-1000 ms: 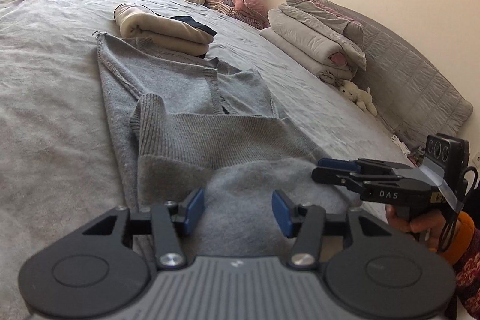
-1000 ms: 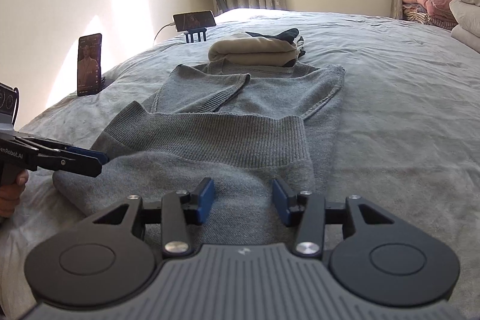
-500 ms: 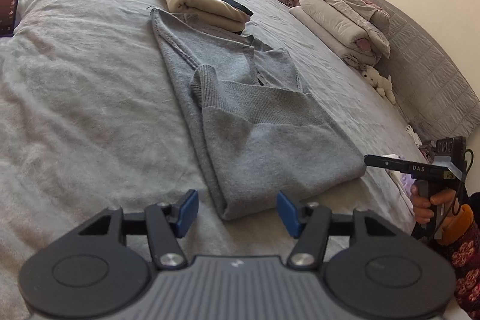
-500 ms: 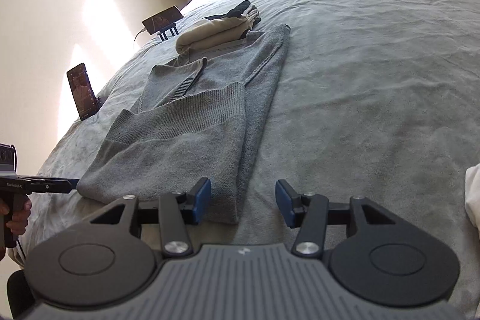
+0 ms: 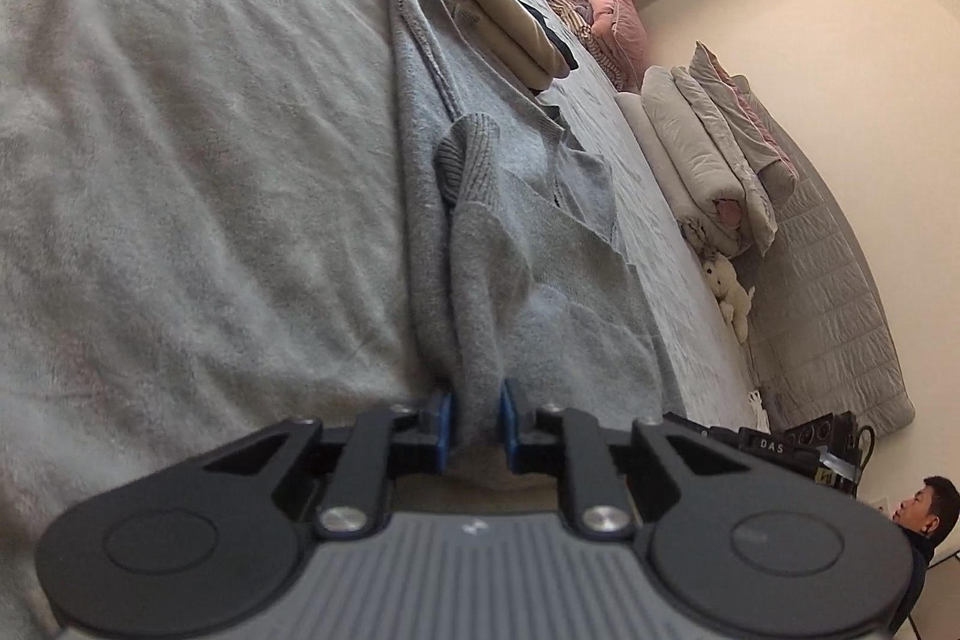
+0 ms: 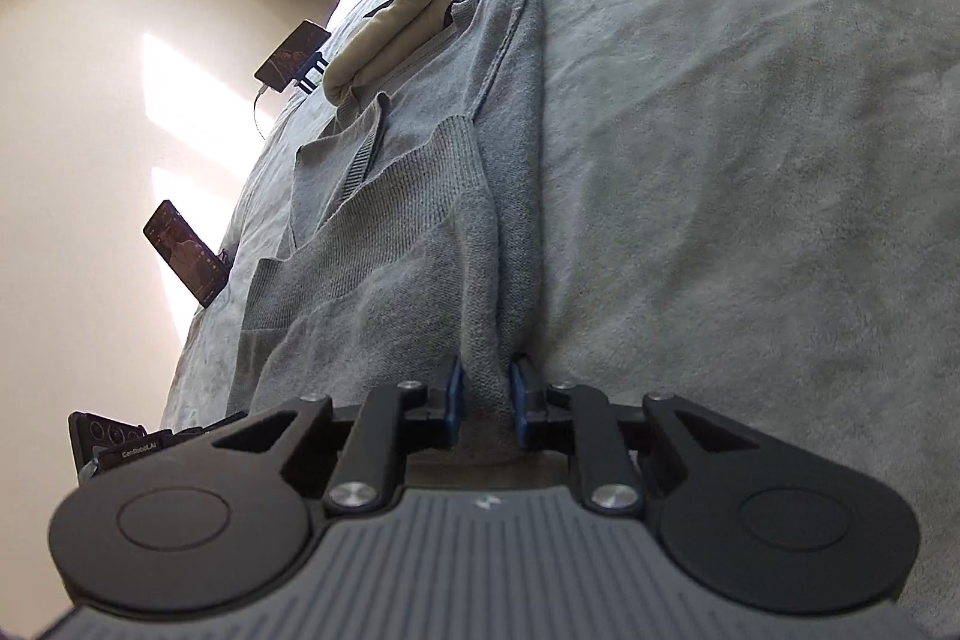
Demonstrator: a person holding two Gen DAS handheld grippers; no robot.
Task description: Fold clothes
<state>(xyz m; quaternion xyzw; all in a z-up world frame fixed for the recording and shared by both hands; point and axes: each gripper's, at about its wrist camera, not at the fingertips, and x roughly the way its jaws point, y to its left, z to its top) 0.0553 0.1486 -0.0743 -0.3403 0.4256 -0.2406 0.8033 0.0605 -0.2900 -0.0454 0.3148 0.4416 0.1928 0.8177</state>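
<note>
A grey knit sweater [image 5: 510, 244] lies partly folded on the bed, its ribbed cuffs turned inward. My left gripper [image 5: 477, 421] is closing on the sweater's near left corner, and the blue pads press the bunched fabric. In the right wrist view the same sweater [image 6: 408, 244] stretches away from me. My right gripper [image 6: 486, 403] is closing on its near right corner, with the cloth pinched between the pads. Both views are rolled sideways. Each gripper shows at the edge of the other's view.
A folded cream and dark stack of clothes [image 5: 498, 10] sits just past the sweater's far end. Folded quilts [image 5: 708, 160], pink bedding and a small plush toy [image 5: 729, 289] line the headboard side. Two phones [image 6: 186, 259] stand at the bed's other edge. A person's head shows at bottom right.
Both grippers were open near the sweater's front edge; each has rolled sideways, moved onto a near corner and closed on the fabric, which now bunches up between the pads.
</note>
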